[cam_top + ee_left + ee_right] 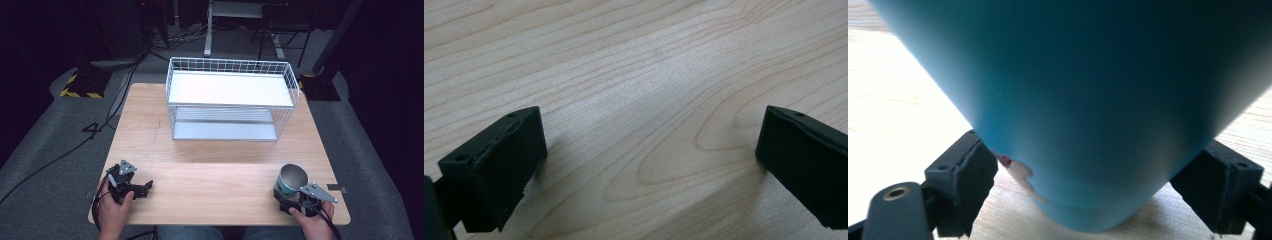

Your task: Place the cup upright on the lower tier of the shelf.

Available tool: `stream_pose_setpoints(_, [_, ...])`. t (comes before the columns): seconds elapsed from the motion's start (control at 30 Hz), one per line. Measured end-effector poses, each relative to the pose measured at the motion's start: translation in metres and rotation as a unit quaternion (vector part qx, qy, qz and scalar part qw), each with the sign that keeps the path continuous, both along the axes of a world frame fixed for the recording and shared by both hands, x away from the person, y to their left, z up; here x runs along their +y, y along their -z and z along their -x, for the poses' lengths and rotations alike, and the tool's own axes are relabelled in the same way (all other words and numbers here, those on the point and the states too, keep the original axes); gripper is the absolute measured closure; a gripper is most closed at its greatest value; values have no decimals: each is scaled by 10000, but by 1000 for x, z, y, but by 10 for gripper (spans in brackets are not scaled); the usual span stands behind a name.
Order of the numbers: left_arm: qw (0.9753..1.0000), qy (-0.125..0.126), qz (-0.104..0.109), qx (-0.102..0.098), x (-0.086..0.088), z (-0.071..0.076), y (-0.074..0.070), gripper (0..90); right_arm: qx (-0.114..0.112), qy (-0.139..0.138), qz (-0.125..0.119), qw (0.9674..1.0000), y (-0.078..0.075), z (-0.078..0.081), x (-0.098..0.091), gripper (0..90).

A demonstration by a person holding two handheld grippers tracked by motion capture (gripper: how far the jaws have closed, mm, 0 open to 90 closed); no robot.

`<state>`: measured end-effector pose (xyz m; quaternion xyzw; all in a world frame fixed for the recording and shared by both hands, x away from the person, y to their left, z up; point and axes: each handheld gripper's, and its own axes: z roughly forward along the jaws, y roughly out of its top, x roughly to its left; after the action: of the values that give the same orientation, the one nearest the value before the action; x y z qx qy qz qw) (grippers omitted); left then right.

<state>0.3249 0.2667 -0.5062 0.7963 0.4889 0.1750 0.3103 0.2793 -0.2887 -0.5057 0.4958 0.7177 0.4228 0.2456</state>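
You are sitting at a light wooden desk (pixel 220 185), seen from above, with a gripper in each hand. Your left hand (pixel 114 207) is resting at the near left corner of the desk, holding the left gripper (pixel 145 188) low over the wood. In the left gripper view its two black fingers (pixel 494 170) are standing wide apart, released, with bare wood grain between them.

Your right hand (pixel 312 222) is sitting at the near right corner, holding the right gripper (pixel 286 192). A blue cup (pixel 291 181) with a silvery metal inside is sitting between its fingers, tilted so that the open mouth is facing up and away from you. In the right gripper view the cup's blue wall (pixel 1088 100) is looming very close, narrowing toward its base at the bottom, and a black finger (pixel 960 180) is pressing against each side of it, so the right gripper is grasping the cup. A small pale and reddish mark is showing on the cup beside the left finger.

At the far middle of the desk a white wire rack (pixel 231 97) is standing, well apart from both grippers, with an upper and a lower shelf. Beyond the desk, grey carpet (pixel 45 150) and dark cables are lying on the floor.
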Motion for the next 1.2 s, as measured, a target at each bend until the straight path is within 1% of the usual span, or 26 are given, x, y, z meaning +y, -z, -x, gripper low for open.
stream_pose_setpoints(0.2, [10000,-1,1,0,0,0,0,4,-69,61,41,9999,4,-3,-1,171])
stream_pose_setpoints(0.4, [10000,0,0,-1,0,0,0,4,-137,52,15,9999,5,-4,-1,180])
stream_pose_setpoints(0.47, [10000,-2,1,0,0,0,0,4,-163,53,6,9999,5,-4,-1,197])
stream_pose_setpoints(0.5, [10000,-3,0,0,0,0,0,4,-164,11,8,9999,5,-4,0,235])
stream_pose_setpoints(0.53, [10000,-2,2,0,0,0,0,4,-186,0,20,9998,6,-4,0,241])
stream_pose_setpoints(0.77, [10000,-2,0,0,0,0,0,4,-198,14,-31,9998,6,-3,0,246])
stream_pose_setpoints(0.93, [10000,-2,-1,0,0,0,0,4,-228,-17,-16,9997,7,-2,1,248])
stream_pose_setpoints(1.07, [10000,-2,-1,-1,0,0,0,4,-316,-34,-20,9995,7,0,2,249])
stream_pose_setpoints(1.2, [10000,-1,-1,-1,0,0,0,4,-415,-38,-16,9991,3,0,4,249])
